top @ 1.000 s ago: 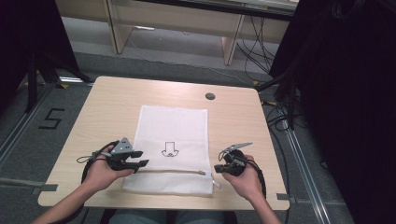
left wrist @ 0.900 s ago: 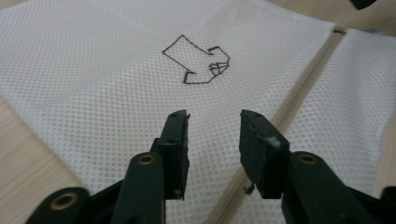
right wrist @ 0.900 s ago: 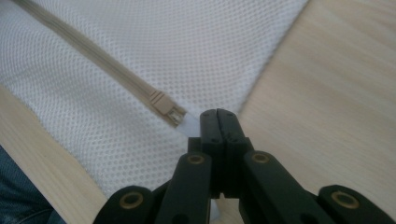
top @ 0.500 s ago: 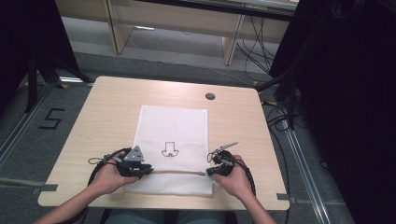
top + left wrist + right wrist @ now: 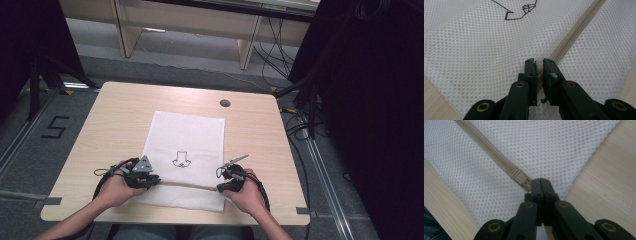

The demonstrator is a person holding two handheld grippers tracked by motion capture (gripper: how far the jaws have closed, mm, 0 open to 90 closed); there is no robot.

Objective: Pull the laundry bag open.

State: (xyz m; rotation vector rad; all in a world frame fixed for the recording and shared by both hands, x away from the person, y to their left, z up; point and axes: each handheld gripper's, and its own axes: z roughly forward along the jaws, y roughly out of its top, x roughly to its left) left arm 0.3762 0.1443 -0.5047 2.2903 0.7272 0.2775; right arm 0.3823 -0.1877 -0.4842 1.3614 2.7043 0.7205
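My right gripper (image 5: pixel 541 180) is clenched on the pull just behind the slider (image 5: pixel 519 176). Left gripper (image 5: pixel 538 64) pinches the zip (image 5: pixel 574 35) tape, jaws nearly closed. Mesh bag (image 5: pixel 185 145) lies flat ahead: light, limp, bunches easily, so I'd hold tape, not mesh.

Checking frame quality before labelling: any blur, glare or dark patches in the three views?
High view: soft overall, even light on the pale wooden table, with dark, underexposed surroundings to the right. Left gripper view: white mesh zip bag sharp mid-frame, the left gripper nearly shut and slightly soft. Right gripper view: beige zipper slider crisp, the right gripper shut at it; no glare.
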